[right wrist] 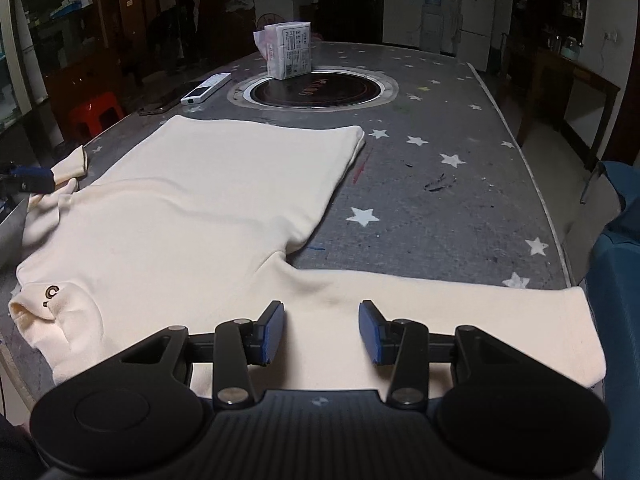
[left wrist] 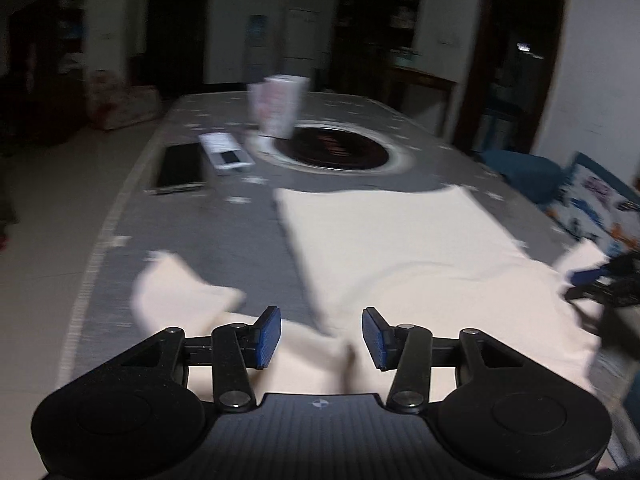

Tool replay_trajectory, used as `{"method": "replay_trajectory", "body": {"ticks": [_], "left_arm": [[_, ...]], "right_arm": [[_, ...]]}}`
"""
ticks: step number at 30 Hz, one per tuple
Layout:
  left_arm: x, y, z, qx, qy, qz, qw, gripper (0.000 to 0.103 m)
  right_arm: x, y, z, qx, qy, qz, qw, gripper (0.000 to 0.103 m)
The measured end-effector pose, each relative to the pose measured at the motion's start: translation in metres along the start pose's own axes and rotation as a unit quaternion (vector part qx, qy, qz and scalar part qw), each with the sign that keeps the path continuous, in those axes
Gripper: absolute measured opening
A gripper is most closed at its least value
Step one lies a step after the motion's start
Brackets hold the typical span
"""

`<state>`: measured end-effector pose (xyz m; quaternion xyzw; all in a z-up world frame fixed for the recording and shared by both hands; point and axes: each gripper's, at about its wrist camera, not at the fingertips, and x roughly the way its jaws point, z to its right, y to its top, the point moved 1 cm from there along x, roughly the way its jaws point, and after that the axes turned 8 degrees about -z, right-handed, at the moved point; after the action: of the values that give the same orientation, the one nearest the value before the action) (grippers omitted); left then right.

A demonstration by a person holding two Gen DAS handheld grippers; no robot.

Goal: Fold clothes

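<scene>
While both grippers hover above the near edge of the tabletop [right wrist: 460, 128], the cream sweater [right wrist: 208, 200] lies spread flat on it, one sleeve [right wrist: 460, 304] stretched along that edge. Left gripper [left wrist: 322, 338] and right gripper [right wrist: 322, 332] each show jaws wide apart, holding nothing. A remote [right wrist: 206, 88] and tissue pack [right wrist: 290, 50] sit toward the far edge.

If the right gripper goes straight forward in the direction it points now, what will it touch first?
Most likely the cream shirt. The right gripper is open, and the sleeve lies just ahead between its fingers. Beyond the sleeve comes the bare star-patterned table. Its height above the cloth is hard to judge.
</scene>
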<state>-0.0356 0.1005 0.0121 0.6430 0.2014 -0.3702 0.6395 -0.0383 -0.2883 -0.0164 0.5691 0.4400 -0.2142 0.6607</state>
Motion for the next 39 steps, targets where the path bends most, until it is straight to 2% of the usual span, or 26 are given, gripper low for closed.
{"method": "replay_trajectory", "body": {"ticks": [4, 8, 11, 13, 16, 20, 26, 31, 36, 38, 39], "left_arm": [[0.014, 0.008, -0.014, 0.000, 0.061, -0.007, 0.9981, 0.046], [0.042, 0.014, -0.018, 0.018, 0.095, -0.032, 0.9948, 0.045], [0.049, 0.014, -0.028, 0.003, 0.090, -0.027, 0.9956, 0.033], [0.048, 0.013, -0.033, -0.011, 0.094, -0.023, 0.9953, 0.016], [0.040, 0.011, -0.048, -0.046, 0.095, -0.010, 0.9944, 0.007], [0.014, 0.004, -0.070, -0.095, 0.118, 0.022, 0.9883, 0.005], [-0.034, -0.018, -0.102, -0.168, 0.154, 0.062, 0.9717, 0.005], [-0.042, -0.040, -0.128, -0.206, 0.176, 0.043, 0.9615, 0.005], [-0.032, -0.054, -0.135, -0.212, 0.181, 0.008, 0.9604, 0.006], [-0.030, -0.055, -0.134, -0.212, 0.194, 0.001, 0.9578, 0.008], [-0.030, -0.055, -0.135, -0.216, 0.203, -0.002, 0.9551, 0.012]], "right_arm": [[0.000, 0.001, 0.000, 0.003, 0.000, -0.002, 1.000, 0.043], [0.000, 0.001, -0.001, 0.002, -0.001, -0.004, 1.000, 0.043], [0.000, 0.001, -0.001, 0.002, -0.001, -0.005, 1.000, 0.043], [0.000, 0.001, -0.002, 0.001, -0.002, -0.006, 1.000, 0.043], [0.000, 0.002, -0.002, 0.002, -0.002, -0.006, 1.000, 0.043], [0.000, 0.002, -0.002, 0.002, -0.002, -0.006, 1.000, 0.043], [0.001, 0.002, -0.002, 0.002, -0.004, -0.007, 1.000, 0.044], [0.002, 0.003, -0.002, 0.000, -0.007, -0.007, 1.000, 0.047], [0.001, 0.003, -0.002, -0.003, -0.012, -0.009, 1.000, 0.050], [0.000, 0.003, -0.003, -0.004, -0.013, -0.010, 1.000, 0.050], [0.000, 0.003, -0.003, -0.005, -0.014, -0.011, 1.000, 0.050]]}}
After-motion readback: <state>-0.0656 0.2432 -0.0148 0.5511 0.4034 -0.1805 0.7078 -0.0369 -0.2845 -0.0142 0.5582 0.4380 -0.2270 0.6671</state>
